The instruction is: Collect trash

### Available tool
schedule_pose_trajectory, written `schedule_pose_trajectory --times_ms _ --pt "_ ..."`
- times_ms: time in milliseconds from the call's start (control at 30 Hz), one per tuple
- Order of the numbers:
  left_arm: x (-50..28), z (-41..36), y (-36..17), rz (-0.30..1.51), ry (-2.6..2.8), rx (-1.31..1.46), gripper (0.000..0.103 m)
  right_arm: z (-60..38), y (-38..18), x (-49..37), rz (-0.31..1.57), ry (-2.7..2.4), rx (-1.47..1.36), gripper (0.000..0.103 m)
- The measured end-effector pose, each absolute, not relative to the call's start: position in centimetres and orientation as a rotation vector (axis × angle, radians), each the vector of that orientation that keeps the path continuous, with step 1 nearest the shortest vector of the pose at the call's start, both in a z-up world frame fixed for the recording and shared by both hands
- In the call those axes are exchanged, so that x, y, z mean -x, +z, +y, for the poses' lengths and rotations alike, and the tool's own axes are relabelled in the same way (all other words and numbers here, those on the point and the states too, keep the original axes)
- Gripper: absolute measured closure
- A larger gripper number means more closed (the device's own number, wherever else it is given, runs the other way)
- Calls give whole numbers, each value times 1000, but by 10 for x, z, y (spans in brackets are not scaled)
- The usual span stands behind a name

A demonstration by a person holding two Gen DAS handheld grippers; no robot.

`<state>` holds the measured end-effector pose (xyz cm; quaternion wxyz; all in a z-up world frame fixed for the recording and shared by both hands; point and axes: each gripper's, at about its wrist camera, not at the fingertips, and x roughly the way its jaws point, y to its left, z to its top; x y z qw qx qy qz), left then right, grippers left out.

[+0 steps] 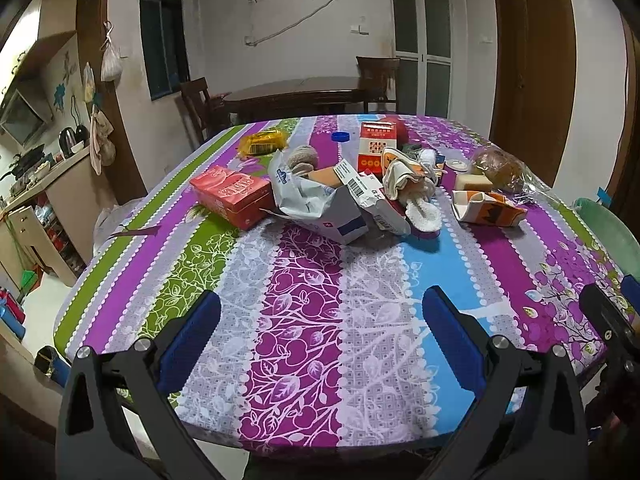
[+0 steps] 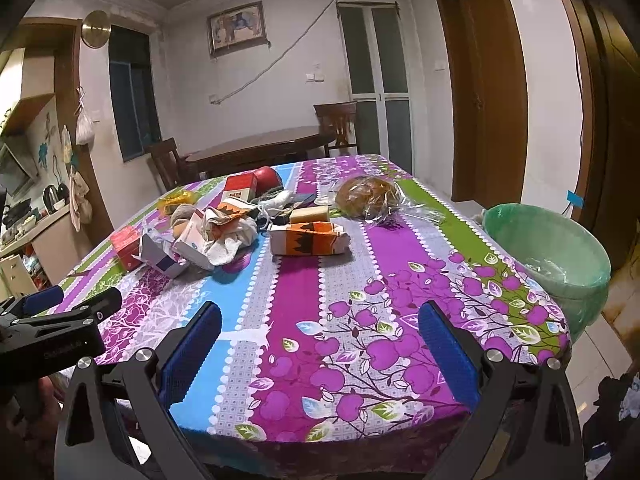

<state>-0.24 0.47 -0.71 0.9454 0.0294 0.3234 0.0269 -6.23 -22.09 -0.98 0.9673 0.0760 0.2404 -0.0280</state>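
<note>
Trash lies in a heap mid-table: a red carton (image 1: 231, 196) (image 2: 127, 246), a torn white-blue box (image 1: 320, 208) (image 2: 164, 258), a crushed orange carton (image 1: 486, 208) (image 2: 306, 239), a yellow wrapper (image 1: 263, 141), crumpled paper (image 2: 230, 236) and a bagged bread (image 1: 500, 168) (image 2: 370, 196). A bin with a green liner (image 2: 548, 252) stands right of the table. My left gripper (image 1: 320, 336) is open and empty above the near table edge. My right gripper (image 2: 320, 340) is open and empty, also at the near edge; the left gripper body shows at its left (image 2: 60, 328).
The table wears a purple, green and blue striped cloth (image 1: 304, 320). An upright red-white carton (image 1: 376, 148), a red apple (image 2: 268, 178) and a blue cap (image 1: 341, 136) sit at the back. A dark dining table with chairs (image 1: 296, 96) stands behind. A kitchen counter (image 1: 44, 176) is at left.
</note>
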Motion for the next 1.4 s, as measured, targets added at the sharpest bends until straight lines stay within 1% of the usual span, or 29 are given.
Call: schedule_pose_trajectory --times_ms 900,1267,1400 --pt "-2 9 -8 665 60 -61 5 -223 -11 56 497 -71 -147 5" --pt "-25 44 -13 702 132 15 6 -220 -12 33 516 -76 -106 5" --pt "-33 53 -15 713 122 30 6 -218 -4 13 501 -46 -14 5"
